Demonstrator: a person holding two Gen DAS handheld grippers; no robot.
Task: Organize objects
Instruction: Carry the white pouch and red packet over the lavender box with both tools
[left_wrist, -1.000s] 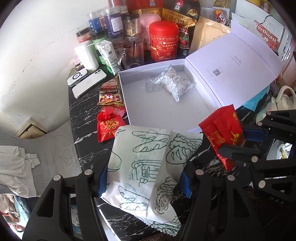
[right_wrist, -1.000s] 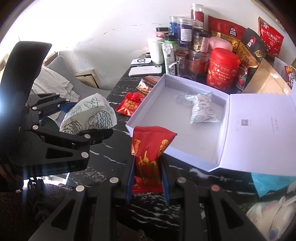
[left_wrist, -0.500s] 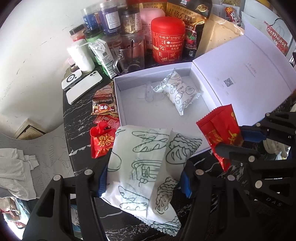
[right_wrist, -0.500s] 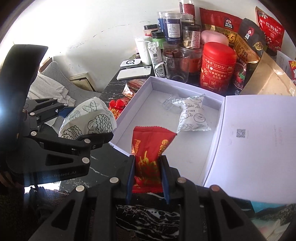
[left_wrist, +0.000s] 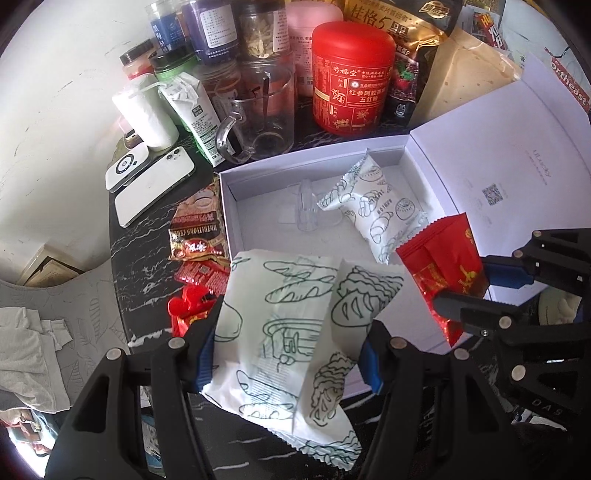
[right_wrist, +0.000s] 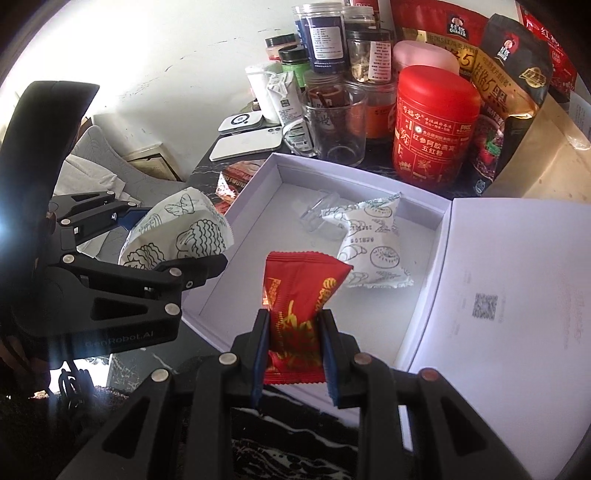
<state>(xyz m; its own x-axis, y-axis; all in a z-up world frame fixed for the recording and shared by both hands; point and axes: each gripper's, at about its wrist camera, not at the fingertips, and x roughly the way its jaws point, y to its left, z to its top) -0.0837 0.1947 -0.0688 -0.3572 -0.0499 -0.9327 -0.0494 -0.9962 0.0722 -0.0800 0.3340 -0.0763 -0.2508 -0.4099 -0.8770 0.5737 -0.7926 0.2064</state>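
The left gripper (left_wrist: 284, 354), jaws clamped on a white packet (left_wrist: 295, 332), and the right gripper (right_wrist: 295, 347), clamped on a red packet (right_wrist: 299, 295), have both moved from the tabletop (left_wrist: 147, 258) over the open box (right_wrist: 258, 184).

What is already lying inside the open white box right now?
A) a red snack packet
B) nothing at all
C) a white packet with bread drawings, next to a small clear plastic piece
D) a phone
C: a white packet with bread drawings lies on the floor of the white box, beside a small clear plastic piece.
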